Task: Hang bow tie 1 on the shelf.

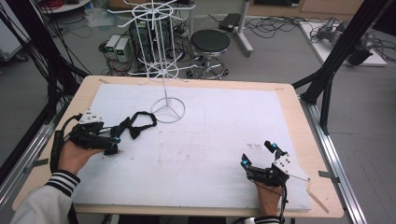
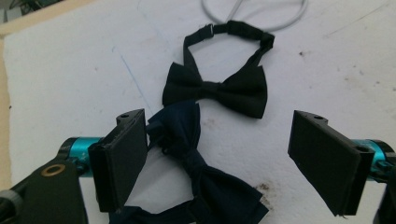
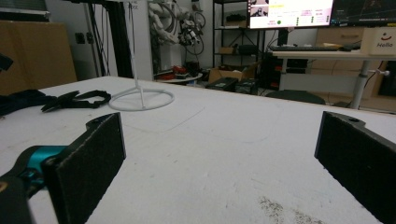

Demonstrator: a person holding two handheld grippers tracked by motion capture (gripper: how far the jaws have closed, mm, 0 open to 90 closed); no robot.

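Observation:
A black bow tie [image 2: 224,88] lies flat on the white mat, its strap looped toward the wire stand's base ring [image 2: 254,18]. Just in front of it lies a navy bow tie [image 2: 196,163], partly between the jaws of my left gripper [image 2: 224,158], which stands open around it without pressing on it. In the high view the left gripper [image 1: 114,142] sits at the mat's left side beside the black bow tie [image 1: 137,123]. My right gripper [image 1: 257,153] rests open at the front right with nothing between its jaws; its own view [image 3: 219,163] looks across bare mat.
A tall white wire display stand [image 1: 163,70] rises from a ring base [image 1: 168,111] at the mat's back centre. The white mat [image 1: 210,140] covers most of the wooden table [image 1: 299,130]. A stool [image 1: 210,44] and cables lie on the floor beyond.

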